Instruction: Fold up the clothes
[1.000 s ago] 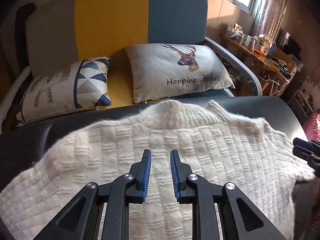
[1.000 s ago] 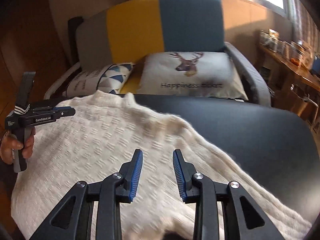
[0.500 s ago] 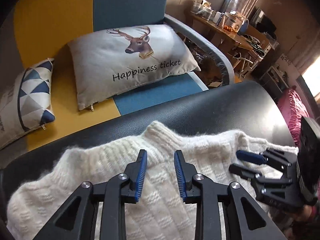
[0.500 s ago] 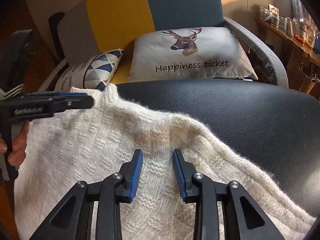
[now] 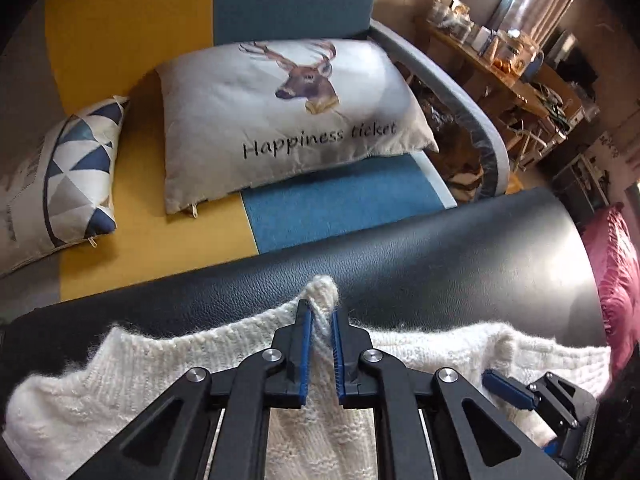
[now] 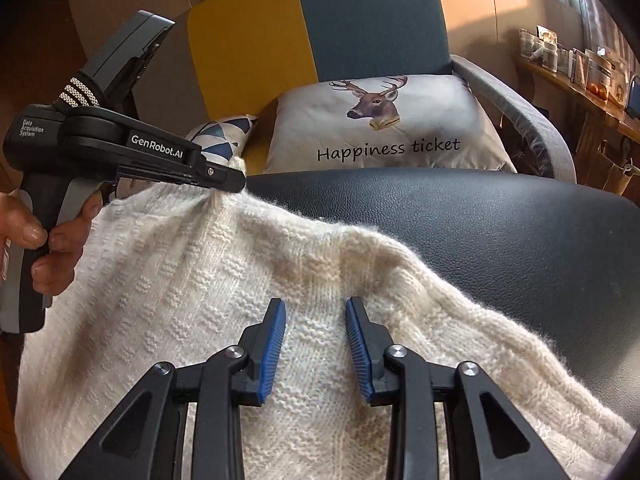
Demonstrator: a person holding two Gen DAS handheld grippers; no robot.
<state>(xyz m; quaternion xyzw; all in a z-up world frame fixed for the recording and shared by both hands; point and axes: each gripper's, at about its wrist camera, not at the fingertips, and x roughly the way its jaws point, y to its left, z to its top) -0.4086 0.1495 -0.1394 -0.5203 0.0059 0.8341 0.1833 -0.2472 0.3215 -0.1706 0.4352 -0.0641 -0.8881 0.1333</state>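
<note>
Two hand-held grippers work a cream knit sweater (image 6: 208, 280) spread over a black leather-look table (image 6: 500, 232), with a sofa behind it. The left hand-held gripper (image 5: 319, 320) has its blue-padded fingers nearly together, pinching a tuft of the sweater's far edge (image 5: 322, 292) so that the knit stands up in a small peak against the black surface. Seen from the right wrist camera, the same left hand-held gripper (image 6: 236, 178) comes in from the left, its tip clamped on that edge, and a person's hand (image 6: 48, 240) wraps the grip below the body marked "GenRobot.AI". The right hand-held gripper (image 6: 316, 312) stands wide open just above the sweater near its right-hand border, fingers apart and holding nothing; whether its tips touch the knit cannot be told. In the left wrist view one blue pad of the right hand-held gripper (image 5: 508, 390) shows at the lower right, over the sweater.

The sweater lies across the near part of the table, its far edge running side to side and its right side sloping down toward the camera. Beyond the table, a yellow-and-blue sofa (image 5: 168, 32) carries a grey deer pillow (image 5: 280, 120) printed "Happiness ticket" and, beside it to the left, a triangle-patterned pillow (image 5: 76, 168). A cluttered wooden shelf (image 5: 516, 76) stands at the far right, and a pink fabric (image 5: 616, 272) shows past the table's right end.
</note>
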